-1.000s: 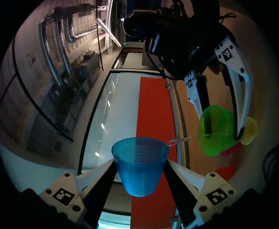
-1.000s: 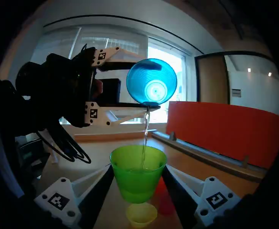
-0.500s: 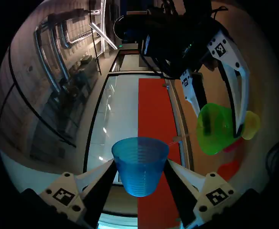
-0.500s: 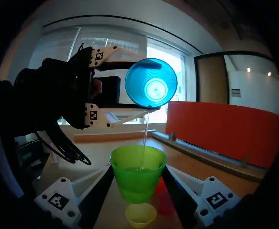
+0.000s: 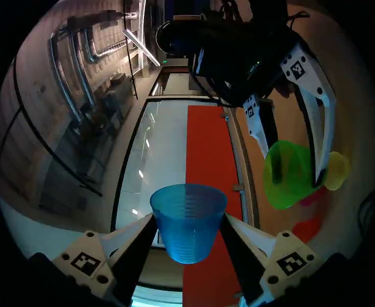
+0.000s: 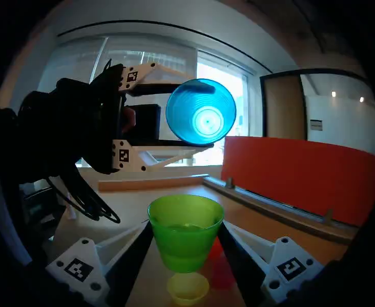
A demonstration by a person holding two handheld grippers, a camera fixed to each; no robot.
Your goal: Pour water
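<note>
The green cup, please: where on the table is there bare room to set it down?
The table is bare left of the green cup, between it and the black cables, and right of it, up to the rail under the red partition. Directly beneath it is crowded: a yellow cup and red cups.

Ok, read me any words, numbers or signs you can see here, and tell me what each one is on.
No words or numbers can be read.
Wall sign: too small to read.
Square black-and-white markers on the left gripper and right gripper: patterns, no letters.
Blue cup and green cup: no print.
</note>
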